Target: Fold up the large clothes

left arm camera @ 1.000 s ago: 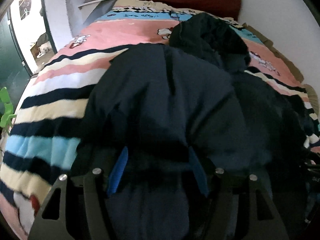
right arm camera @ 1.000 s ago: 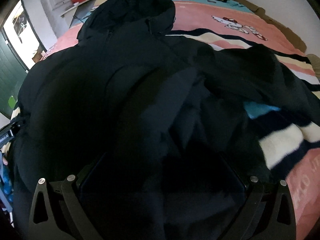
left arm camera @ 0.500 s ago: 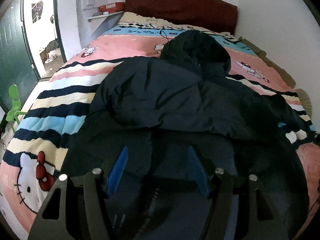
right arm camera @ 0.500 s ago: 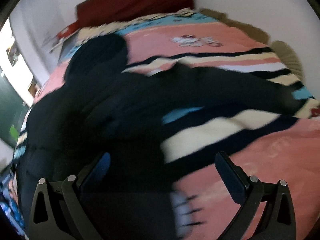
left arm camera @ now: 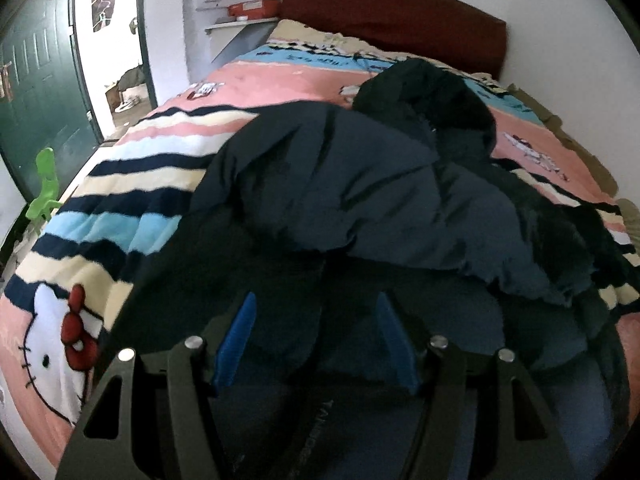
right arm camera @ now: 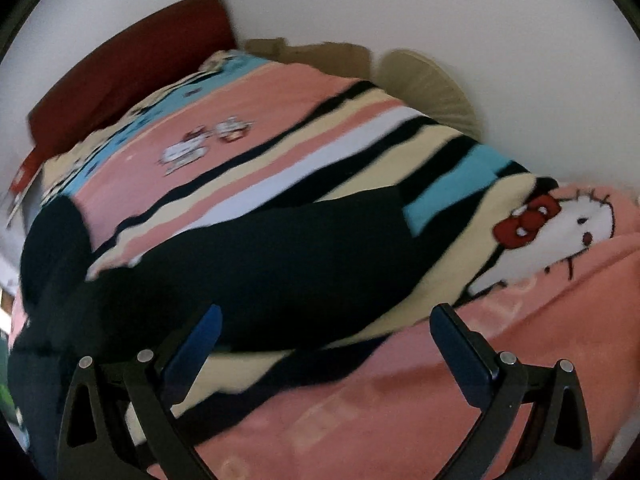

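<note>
A large dark navy hooded jacket (left arm camera: pixel 360 184) lies on the striped bed, its hood (left arm camera: pixel 428 92) toward the headboard and one side folded over the body. My left gripper (left arm camera: pixel 316 320) is open just above the jacket's near hem, with nothing between its blue pads. In the right wrist view one dark sleeve (right arm camera: pixel 280 264) stretches out across the blanket. My right gripper (right arm camera: pixel 326 320) is open and empty, above the sleeve's near edge.
The bed has a pink, cream, blue and navy striped cartoon-cat blanket (left arm camera: pixel 132 184), also in the right wrist view (right arm camera: pixel 440 392). A dark red headboard (left arm camera: pixel 392 20) stands against the white wall. A green door (left arm camera: pixel 36 92) and a green plastic chair (left arm camera: pixel 44 188) are at the left.
Both grippers have let go of the jacket and pulled back. The right gripper has swung to the right, off the jacket body, and now faces the outstretched sleeve.
</note>
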Tool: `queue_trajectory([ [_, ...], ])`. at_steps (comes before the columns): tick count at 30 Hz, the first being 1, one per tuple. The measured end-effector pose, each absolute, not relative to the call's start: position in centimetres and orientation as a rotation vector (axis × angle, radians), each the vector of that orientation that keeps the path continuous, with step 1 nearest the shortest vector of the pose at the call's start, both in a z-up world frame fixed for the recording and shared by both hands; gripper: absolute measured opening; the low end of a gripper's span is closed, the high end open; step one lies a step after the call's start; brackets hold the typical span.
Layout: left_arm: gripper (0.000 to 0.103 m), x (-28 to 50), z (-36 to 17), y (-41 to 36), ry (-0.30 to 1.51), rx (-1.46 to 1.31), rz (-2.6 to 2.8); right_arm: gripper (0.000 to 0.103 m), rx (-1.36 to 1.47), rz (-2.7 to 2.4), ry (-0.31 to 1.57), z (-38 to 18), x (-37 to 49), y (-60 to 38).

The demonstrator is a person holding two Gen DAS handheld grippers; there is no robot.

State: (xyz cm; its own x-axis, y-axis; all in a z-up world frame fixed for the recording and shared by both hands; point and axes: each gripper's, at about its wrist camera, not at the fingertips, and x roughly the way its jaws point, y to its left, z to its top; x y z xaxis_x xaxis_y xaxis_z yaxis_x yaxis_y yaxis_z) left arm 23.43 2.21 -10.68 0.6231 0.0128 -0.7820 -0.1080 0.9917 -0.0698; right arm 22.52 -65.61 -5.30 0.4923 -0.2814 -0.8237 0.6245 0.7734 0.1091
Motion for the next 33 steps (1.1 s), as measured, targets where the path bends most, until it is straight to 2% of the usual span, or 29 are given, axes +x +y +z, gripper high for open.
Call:
queue_trajectory([
  [8, 0.061, 23.4, -12.3, 1.4, 0.888, -0.088, 0.093, 0.1, 0.58, -0.639, 0.909, -9.0, 24.3, -73.3],
  [16, 0.063, 23.7, -13.5, 1.3, 0.899, -0.083, 0.093, 0.095, 0.619, -0.688, 0.967, -13.5, 24.9, -75.4],
  [17, 0.063, 23.7, -13.6, 1.3, 0.899, -0.083, 0.093, 0.09, 0.601, -0.689, 0.971, -13.7, 25.2, -75.3],
  [20, 0.063, 23.7, -13.8, 1.3, 0.898, -0.088, 0.091, 0.062, 0.607, -0.639, 0.967, -14.0, 26.0, -74.9],
  [22, 0.063, 23.7, -13.8, 1.4, 0.899, -0.093, 0.088, 0.057, 0.587, -0.623, 0.984, -14.2, 26.8, -74.4],
  [24, 0.063, 23.6, -13.8, 1.3, 0.898, -0.096, 0.088, 0.043, 0.571, -0.607, 0.987, -14.1, 26.9, -73.9],
  [26, 0.063, 23.6, -13.8, 1.3, 0.899, -0.1, 0.085, 0.032, 0.577, -0.584, 0.975, -13.7, 26.8, -73.6],
  [27, 0.063, 23.6, -13.8, 1.3, 0.9, -0.103, 0.084, 0.029, 0.574, -0.573, 0.966, -13.3, 26.8, -73.4],
  [33, 0.063, 23.5, -13.2, 1.8, 0.902, -0.124, 0.065, 0.024, 0.559, -0.505, 0.862, -9.5, 25.6, -71.3],
])
